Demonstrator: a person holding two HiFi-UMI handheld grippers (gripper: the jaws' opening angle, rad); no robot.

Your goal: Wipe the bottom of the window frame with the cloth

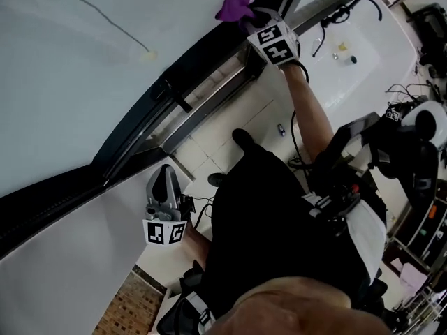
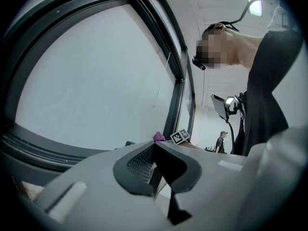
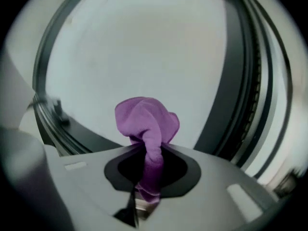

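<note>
In the head view my right gripper (image 1: 250,21) is stretched out to the top of the picture and shut on a purple cloth (image 1: 234,7). The cloth bunches at the dark window frame (image 1: 140,128), which runs diagonally under the pale glass. In the right gripper view the cloth (image 3: 144,121) stands up from the shut jaws of the right gripper (image 3: 147,150), in front of the glass and above the frame's bottom rail (image 3: 65,129); whether it touches is unclear. My left gripper (image 1: 165,174) hangs low by the white wall under the sill. In its own view the left gripper (image 2: 155,150) is shut on nothing.
A small dark handle (image 1: 172,95) juts from the frame. A thin cord (image 1: 105,16) crosses the glass. To the right are a white surface with cables (image 1: 349,54) and dark equipment (image 1: 419,138). A person (image 2: 222,141) stands far off.
</note>
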